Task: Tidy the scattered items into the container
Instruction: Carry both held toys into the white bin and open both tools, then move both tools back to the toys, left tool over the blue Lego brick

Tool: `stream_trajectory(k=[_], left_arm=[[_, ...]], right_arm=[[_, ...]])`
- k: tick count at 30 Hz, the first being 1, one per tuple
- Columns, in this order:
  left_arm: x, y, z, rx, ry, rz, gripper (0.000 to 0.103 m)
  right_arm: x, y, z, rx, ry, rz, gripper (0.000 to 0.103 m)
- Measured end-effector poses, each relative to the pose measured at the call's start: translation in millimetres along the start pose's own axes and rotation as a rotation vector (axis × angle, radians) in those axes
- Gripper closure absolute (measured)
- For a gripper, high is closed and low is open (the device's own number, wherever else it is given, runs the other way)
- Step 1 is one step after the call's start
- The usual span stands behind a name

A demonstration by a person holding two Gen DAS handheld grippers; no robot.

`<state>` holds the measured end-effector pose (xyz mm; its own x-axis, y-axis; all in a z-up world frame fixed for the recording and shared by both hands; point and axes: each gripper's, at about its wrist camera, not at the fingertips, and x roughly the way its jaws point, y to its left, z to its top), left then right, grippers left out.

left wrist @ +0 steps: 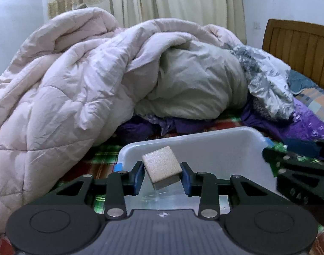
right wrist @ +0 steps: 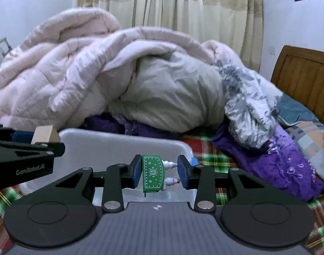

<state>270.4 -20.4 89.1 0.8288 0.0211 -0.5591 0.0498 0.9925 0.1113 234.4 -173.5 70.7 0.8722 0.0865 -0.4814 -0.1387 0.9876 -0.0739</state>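
Note:
My left gripper (left wrist: 162,175) is shut on a tilted pale wooden block (left wrist: 161,166), held above the translucent white plastic container (left wrist: 215,146) on the plaid bedspread. That block (right wrist: 44,135) also shows in the right wrist view at the left, between the left gripper's black fingers. My right gripper (right wrist: 158,173) is shut on a small green toy (right wrist: 153,173) with white snowflake print and two little white snowman figures on its right side. It hangs over the container's (right wrist: 119,144) near right part. The right gripper's black body (left wrist: 293,165) shows at the right in the left wrist view.
A big heap of pink and beige quilts (left wrist: 76,80) rises right behind the container. Purple clothes (right wrist: 268,163) and a grey-white patterned cloth (right wrist: 247,102) lie to the right. A wooden headboard (right wrist: 304,72) stands at far right, curtains (right wrist: 172,4) behind.

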Motion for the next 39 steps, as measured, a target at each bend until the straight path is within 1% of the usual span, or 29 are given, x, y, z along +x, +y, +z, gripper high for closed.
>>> stream_trajectory(k=[3,6,9,13,14,15,16,17,24,28,30,34,39], left_arm=[[14.7,1.4,-3.8,-0.007,0.018,0.000,0.063],[23.7,2.9,-7.8,-0.006,0.038,0.004,0.063],[25.2,6.2,-10.4,-0.005,0.047,0.001,0.063],[18.9,8.7,-7.8,-0.002,0.039,0.013,0.061],[16.2,8.2,-6.5,0.005,0.034,0.019,0.054],[11.6,6.5,-5.8,0.017,0.026,0.029,0.044],[6.9,5.1,-5.0,0.027,0.015,0.037,0.039],[0.8,3.5,-4.4,0.036,0.002,0.042,0.036],[-44.8,3.4,-6.3,0.028,-0.028,0.028,0.036],[-72.2,4.1,-19.8,0.016,-0.035,0.018,0.036],[-83.7,4.0,-29.8,-0.002,-0.034,0.005,0.036],[-98.8,-2.9,-60.1,-0.003,-0.003,-0.028,0.035],[-114.4,-17.0,-97.1,0.014,0.028,-0.045,0.035]], right_arm=[[17.3,5.4,-5.9,-0.026,0.038,0.005,0.063],[29.3,8.2,-11.0,-0.023,0.073,0.014,0.063],[34.4,12.6,-15.1,-0.037,0.089,0.013,0.062],[32.3,16.5,-15.7,-0.037,0.089,0.016,0.061],[30.3,17.6,-15.4,-0.038,0.088,0.012,0.059],[28.3,18.8,-14.5,-0.043,0.086,0.006,0.051],[26.7,20.0,-13.0,-0.050,0.081,0.000,0.043],[23.2,21.0,-11.7,-0.056,0.072,-0.006,0.041],[-17.3,22.3,-5.3,-0.060,0.030,-0.013,0.039],[-41.4,22.6,-9.5,-0.066,0.023,0.005,0.034],[-53.1,22.6,-13.7,-0.073,0.018,0.006,0.033],[-76.7,19.5,-30.3,-0.046,0.017,0.012,0.033],[-94.3,16.7,-57.2,-0.063,0.039,0.002,0.032]])
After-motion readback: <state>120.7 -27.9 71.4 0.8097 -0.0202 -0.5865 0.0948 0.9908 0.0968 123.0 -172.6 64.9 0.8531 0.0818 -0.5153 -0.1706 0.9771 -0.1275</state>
